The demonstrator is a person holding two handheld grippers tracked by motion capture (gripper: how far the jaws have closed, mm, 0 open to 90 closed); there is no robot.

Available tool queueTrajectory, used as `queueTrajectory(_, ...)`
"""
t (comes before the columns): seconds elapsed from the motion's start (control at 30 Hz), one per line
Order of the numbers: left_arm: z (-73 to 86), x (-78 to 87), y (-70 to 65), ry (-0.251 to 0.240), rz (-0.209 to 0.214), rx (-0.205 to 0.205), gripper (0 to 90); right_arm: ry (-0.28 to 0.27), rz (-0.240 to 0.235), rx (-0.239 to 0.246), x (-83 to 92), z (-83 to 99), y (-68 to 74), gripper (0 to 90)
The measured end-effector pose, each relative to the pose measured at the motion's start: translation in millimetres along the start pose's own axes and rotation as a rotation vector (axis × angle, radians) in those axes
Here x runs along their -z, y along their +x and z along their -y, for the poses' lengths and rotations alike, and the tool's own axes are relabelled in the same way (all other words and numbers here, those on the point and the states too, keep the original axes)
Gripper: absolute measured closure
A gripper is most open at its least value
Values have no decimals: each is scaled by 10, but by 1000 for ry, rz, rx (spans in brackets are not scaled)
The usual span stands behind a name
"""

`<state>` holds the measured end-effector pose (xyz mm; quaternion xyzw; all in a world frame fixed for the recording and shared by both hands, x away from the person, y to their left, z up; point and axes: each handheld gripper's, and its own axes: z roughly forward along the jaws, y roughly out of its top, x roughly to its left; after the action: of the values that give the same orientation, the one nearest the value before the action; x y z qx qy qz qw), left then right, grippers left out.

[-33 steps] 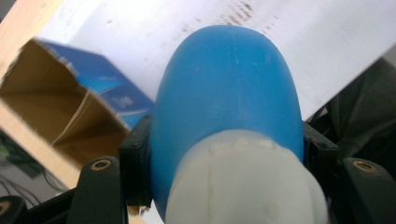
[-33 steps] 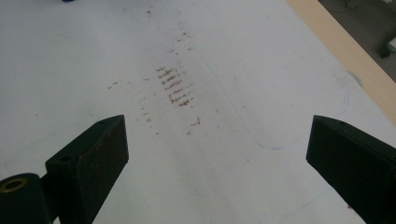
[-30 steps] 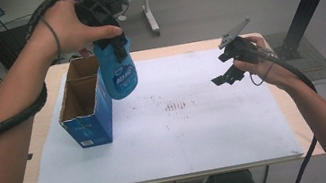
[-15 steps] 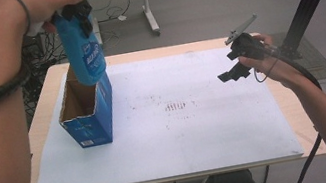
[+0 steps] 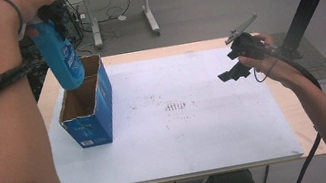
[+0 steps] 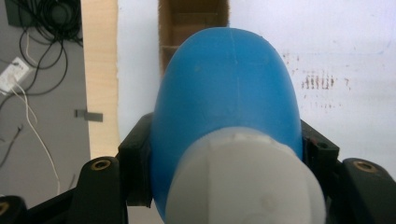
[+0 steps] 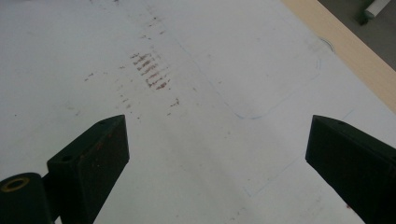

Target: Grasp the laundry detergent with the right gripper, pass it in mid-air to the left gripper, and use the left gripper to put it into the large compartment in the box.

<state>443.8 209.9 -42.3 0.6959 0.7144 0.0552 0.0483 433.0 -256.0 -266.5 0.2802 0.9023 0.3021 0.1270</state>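
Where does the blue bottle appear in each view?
High view: blue bottle upper left, hanging over the open cardboard box.
Left gripper view: centre, white cap toward the camera, clamped in the left hand-held gripper.
Right gripper view: not in it.
Shared landmark: the reddish smudges on the white sheet.

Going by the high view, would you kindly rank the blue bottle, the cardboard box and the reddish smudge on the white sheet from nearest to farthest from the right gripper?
From the right gripper, at the table's right side:
1. Reddish smudge, mid-sheet, just left of the gripper.
2. Cardboard box, standing open at the sheet's left edge.
3. Blue bottle, held by the left gripper above the box's far left corner.
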Motion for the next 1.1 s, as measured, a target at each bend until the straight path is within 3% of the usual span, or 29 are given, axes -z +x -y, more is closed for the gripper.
queueTrajectory(0.43,-33,-184,89,15,11,46,373,10,-7,13,-79,-13,20,60)
queueTrajectory(1.1,19,-738,205,45,27,71,373,26,-6,23,-153,-19,65,60)
